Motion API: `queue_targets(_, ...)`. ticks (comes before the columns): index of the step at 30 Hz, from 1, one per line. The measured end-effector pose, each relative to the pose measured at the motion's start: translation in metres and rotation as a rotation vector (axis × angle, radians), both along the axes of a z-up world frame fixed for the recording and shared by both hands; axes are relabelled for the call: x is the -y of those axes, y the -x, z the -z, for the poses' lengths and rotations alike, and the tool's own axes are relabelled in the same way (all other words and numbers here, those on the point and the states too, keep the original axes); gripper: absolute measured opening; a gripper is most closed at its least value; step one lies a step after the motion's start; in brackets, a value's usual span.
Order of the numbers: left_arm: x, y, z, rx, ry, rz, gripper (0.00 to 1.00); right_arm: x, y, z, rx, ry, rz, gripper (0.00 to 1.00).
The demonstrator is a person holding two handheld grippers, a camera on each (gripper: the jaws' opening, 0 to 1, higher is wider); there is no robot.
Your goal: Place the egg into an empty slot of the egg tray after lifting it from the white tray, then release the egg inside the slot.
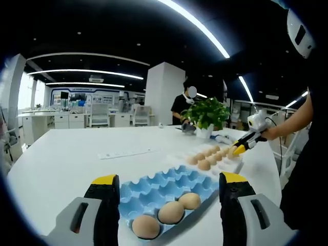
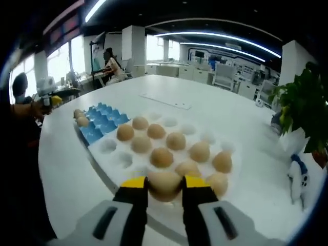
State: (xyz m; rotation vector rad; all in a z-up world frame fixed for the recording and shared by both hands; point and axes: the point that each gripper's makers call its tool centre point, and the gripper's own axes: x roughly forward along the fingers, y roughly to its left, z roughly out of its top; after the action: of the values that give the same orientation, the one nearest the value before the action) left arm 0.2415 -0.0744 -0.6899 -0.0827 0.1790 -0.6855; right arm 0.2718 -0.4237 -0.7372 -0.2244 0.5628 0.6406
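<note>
Right gripper (image 2: 164,188) clasps an egg (image 2: 164,185), its lower half hidden

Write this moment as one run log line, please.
right gripper: shut on brown egg | white plastic tray | left gripper: open, over blue egg tray

left gripper (image 1: 168,192): sat at the bottom of the left gripper view, jaws spread wide apart, nothing between them
right gripper (image 2: 164,188): low centre of the right gripper view, yellow-tipped jaws pinched in on an egg (image 2: 164,184)
right gripper again: also turned up at the right of the left gripper view, angled down-left
person's hand (image 1: 270,132): gripped it from the right edge
</note>
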Motion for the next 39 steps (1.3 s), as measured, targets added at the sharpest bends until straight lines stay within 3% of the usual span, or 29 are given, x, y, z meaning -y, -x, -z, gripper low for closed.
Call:
queue_targets(14,-0.002,0.0,0.001,-0.01,0.007,-0.013,0.84,-0.099,0.005,-0.015,0.033,-0.078,-0.195,0.25)
queue_targets(26,-0.007,0.005,0.003,-0.027,0.012,-0.022,0.83,-0.155,0.003,-0.013,0.038,-0.101,-0.328,0.25)
queue_targets(28,-0.01,0.002,0.002,-0.008,-0.005,-0.042,0.85,-0.166,0.003,-0.01,0.033,-0.101,-0.356,0.25)
queue_targets(39,-0.01,0.003,0.002,-0.016,0.006,-0.029,0.83,-0.203,0.007,-0.002,0.009,-0.111,-0.441,0.25)
